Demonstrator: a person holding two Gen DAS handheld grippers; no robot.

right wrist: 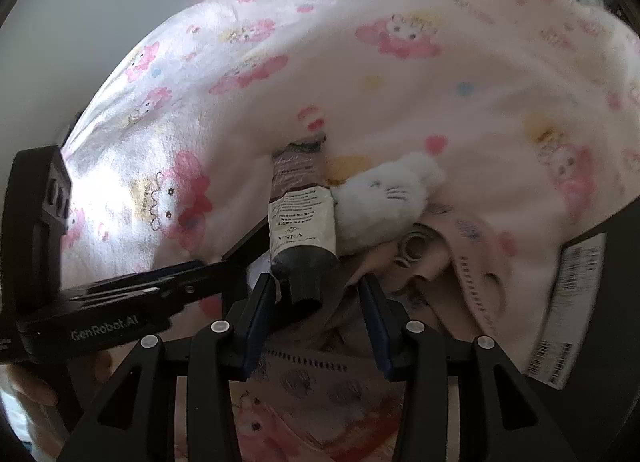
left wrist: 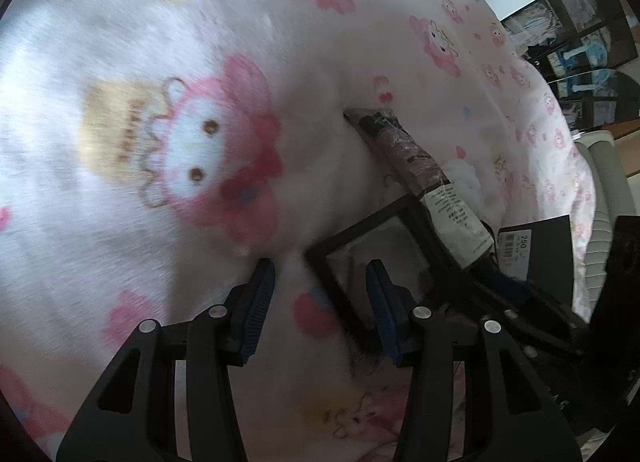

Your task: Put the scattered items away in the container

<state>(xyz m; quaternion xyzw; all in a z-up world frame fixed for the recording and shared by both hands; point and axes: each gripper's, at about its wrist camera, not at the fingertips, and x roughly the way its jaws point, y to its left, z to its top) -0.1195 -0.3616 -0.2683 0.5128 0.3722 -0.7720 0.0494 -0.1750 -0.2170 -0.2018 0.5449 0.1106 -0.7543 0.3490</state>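
blanket (left wrist: 200,41) with pink cartoon print fills the left wrist view; left gripper (left wrist: 320,302) hangs open over a black box's (left wrist: 340,250) corner, cream tube (left wrist: 420,165) beyond it. right wrist view: right gripper (right wrist: 316,310) open around the tube's (right wrist: 300,217) black cap, white plush cat (right wrist: 384,197) beside the tube.

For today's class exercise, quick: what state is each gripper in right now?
Left gripper: open, straddling the corner of a black-framed flat case, pads not pressing it.
Right gripper: open, black cap of the brown labelled tube between its fingers, not gripped.

blanket (left wrist: 180,61) motion-blurred, tube (left wrist: 416,165) tail buried
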